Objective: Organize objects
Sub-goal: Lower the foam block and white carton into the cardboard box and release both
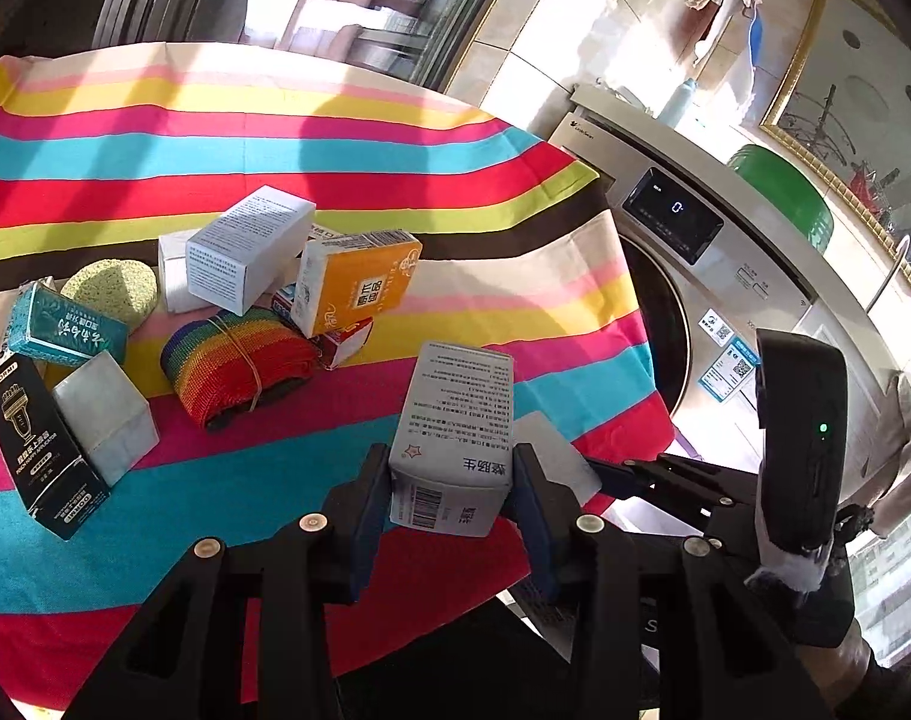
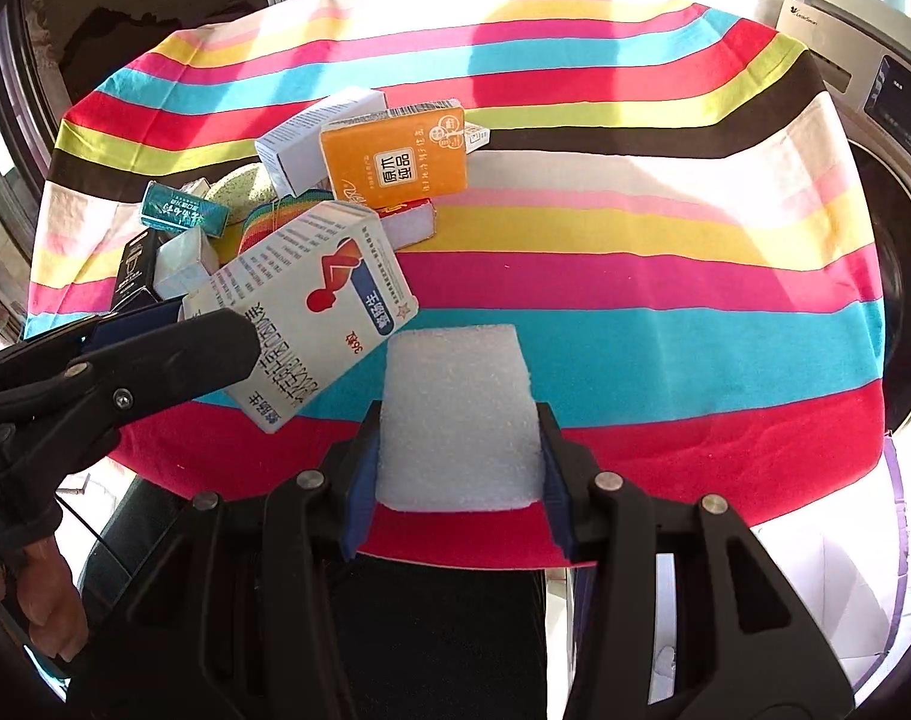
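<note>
My left gripper (image 1: pixel 452 495) is shut on a white medicine box (image 1: pixel 455 420) and holds it above the striped cloth's near edge; the box also shows in the right wrist view (image 2: pixel 311 306). My right gripper (image 2: pixel 460 468) is shut on a white foam block (image 2: pixel 458 414), just right of the box; the block's corner shows in the left wrist view (image 1: pixel 554 459). A pile lies at the left: an orange box (image 1: pixel 353 282), a white box (image 1: pixel 245 249), a rainbow strap roll (image 1: pixel 239 363), a teal box (image 1: pixel 65 327), a black box (image 1: pixel 38 444), a green sponge (image 1: pixel 113 288) and a grey-white block (image 1: pixel 104 417).
The striped cloth (image 2: pixel 635 276) covers the table. A washing machine (image 1: pixel 695 276) stands close at the right, by the table's edge. A green stool (image 1: pixel 782 189) sits behind it. The right half of the cloth holds nothing.
</note>
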Available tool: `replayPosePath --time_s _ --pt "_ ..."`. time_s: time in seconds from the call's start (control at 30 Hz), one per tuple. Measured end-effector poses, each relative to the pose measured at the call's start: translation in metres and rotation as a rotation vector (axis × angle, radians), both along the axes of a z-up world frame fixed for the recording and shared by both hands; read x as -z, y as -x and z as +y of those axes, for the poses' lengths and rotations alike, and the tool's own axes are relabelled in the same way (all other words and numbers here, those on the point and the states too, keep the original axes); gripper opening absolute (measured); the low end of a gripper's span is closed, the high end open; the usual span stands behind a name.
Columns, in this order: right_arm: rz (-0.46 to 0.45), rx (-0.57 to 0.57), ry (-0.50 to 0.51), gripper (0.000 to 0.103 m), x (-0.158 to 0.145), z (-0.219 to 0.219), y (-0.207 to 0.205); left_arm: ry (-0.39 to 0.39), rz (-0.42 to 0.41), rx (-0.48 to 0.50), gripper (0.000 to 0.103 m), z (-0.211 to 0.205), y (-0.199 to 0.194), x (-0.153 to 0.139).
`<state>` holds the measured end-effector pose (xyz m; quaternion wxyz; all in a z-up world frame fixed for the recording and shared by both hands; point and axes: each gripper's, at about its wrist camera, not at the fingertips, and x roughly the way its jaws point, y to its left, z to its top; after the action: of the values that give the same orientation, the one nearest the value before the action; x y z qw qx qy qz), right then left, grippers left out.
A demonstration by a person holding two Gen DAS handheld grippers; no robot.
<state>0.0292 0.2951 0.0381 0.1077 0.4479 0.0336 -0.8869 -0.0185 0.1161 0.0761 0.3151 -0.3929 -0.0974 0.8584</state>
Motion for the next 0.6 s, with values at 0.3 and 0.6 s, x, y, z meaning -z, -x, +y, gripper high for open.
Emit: replayPosePath --time_s 0.3,0.6 --pt "-0.007 0.068 -0.019 0.05 0.0 0.039 -0.008 -0.033 -0.049 0.042 0.041 0.026 -0.007 0.006" --pt "-0.012 0.178 -0.036 0.05 0.0 0.086 -0.029 -0.03 -0.079 0.123 0.041 0.067 -0.026 0.013"
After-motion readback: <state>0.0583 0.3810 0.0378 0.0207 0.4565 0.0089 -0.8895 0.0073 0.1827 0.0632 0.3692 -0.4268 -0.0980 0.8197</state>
